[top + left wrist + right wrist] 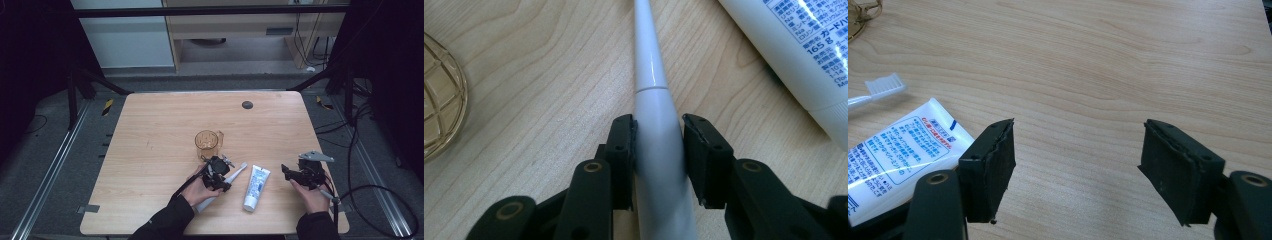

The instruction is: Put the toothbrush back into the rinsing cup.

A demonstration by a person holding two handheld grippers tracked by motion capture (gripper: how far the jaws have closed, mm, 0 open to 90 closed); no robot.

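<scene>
Near the table's (150, 120) front edge, just right of the amber cup (207, 142), the white toothbrush (654, 135) is clamped by the left gripper (658, 137) but not yet lifted; rightward, the toothpaste tube (256, 187) lies untouched, and the right gripper (1078, 170) is held wide open, empty.

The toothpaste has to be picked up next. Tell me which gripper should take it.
Right. The right gripper stands open and empty beside the toothpaste tube, while the left gripper is shut on the toothbrush handle.
</scene>
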